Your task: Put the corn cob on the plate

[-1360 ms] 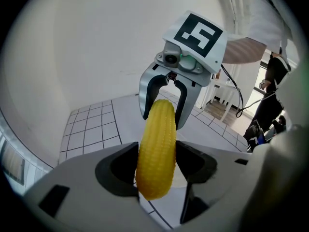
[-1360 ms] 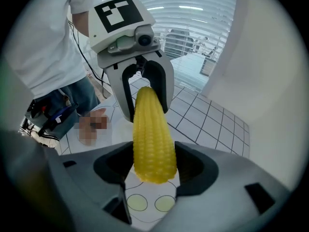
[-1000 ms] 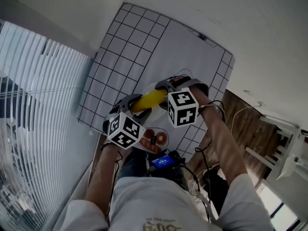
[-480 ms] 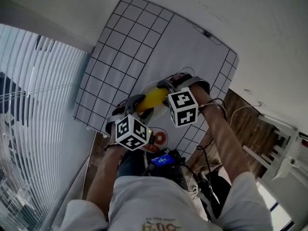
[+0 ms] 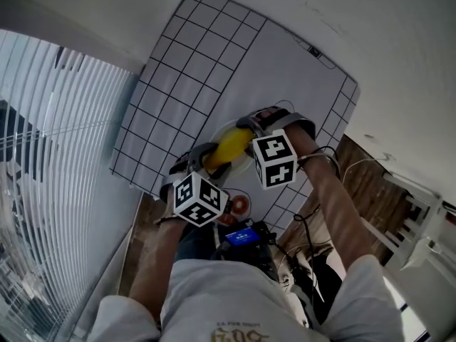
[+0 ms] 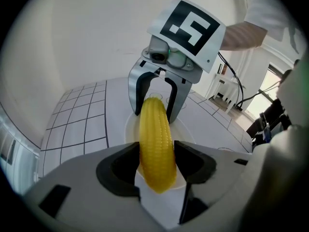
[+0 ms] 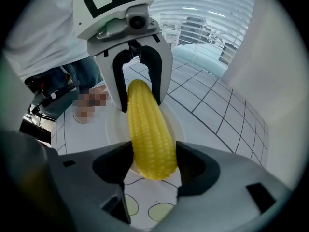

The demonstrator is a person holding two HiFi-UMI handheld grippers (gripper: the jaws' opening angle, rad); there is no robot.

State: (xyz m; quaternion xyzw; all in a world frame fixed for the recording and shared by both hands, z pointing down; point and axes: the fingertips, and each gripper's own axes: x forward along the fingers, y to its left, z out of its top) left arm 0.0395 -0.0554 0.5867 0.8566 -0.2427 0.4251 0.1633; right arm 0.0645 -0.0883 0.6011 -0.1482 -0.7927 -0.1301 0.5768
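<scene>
A yellow corn cob (image 5: 229,147) hangs lengthwise over a white plate (image 5: 225,126), held at both ends. My left gripper (image 5: 207,157) has its pads against the cob's near end (image 6: 155,149). My right gripper (image 5: 249,131) grips the other end (image 7: 150,144); its jaws have just been opening slightly, with the cob still between them and touching both pads. In the left gripper view the right gripper (image 6: 156,111) faces me across the plate (image 6: 128,129). Likewise, the right gripper view shows the left gripper (image 7: 140,103) beyond the plate (image 7: 114,124). Whether the cob touches the plate I cannot tell.
The plate lies on a white mat with black grid lines (image 5: 182,70) near its front edge. Window blinds (image 5: 43,162) run along the left. Wooden floor (image 5: 360,184) shows at the right. Round printed marks (image 7: 161,211) lie on the mat beside the plate.
Both grippers have sunk a little toward the plate with the corn cob between them. The left gripper's marker cube has shifted slightly right in the head view.
</scene>
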